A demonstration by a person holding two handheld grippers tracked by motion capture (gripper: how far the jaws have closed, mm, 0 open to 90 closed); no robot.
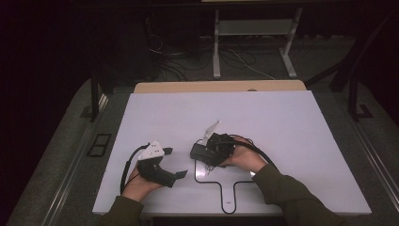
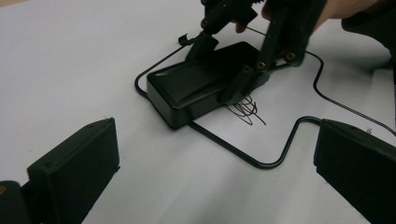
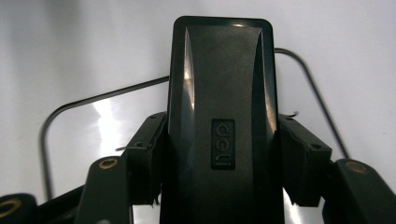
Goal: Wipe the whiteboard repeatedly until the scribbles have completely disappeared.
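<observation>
A black oblong box [image 1: 199, 151] with a small logo on its top lies on the white board [image 1: 282, 122], at the upper left corner of a drawn black outline [image 1: 221, 188]. My right gripper [image 1: 203, 153] is shut on the box, one pad pressing each long side; the right gripper view shows the box [image 3: 222, 93] running away from me between the right gripper's [image 3: 224, 135] jaws. My left gripper [image 1: 175, 163] rests to the left of the box, open and with nothing between its jaws. From the left gripper [image 2: 217, 140], the box [image 2: 191, 86] and the right gripper [image 2: 224, 63] lie just ahead.
A black scribble [image 2: 245, 109] is drawn on the board beside the box. The board sits on a wooden tabletop [image 1: 219, 86] whose far edge shows behind it. Beyond it are desk legs [image 1: 216, 47] and floor cables. A cable [image 1: 259, 150] loops from the right gripper.
</observation>
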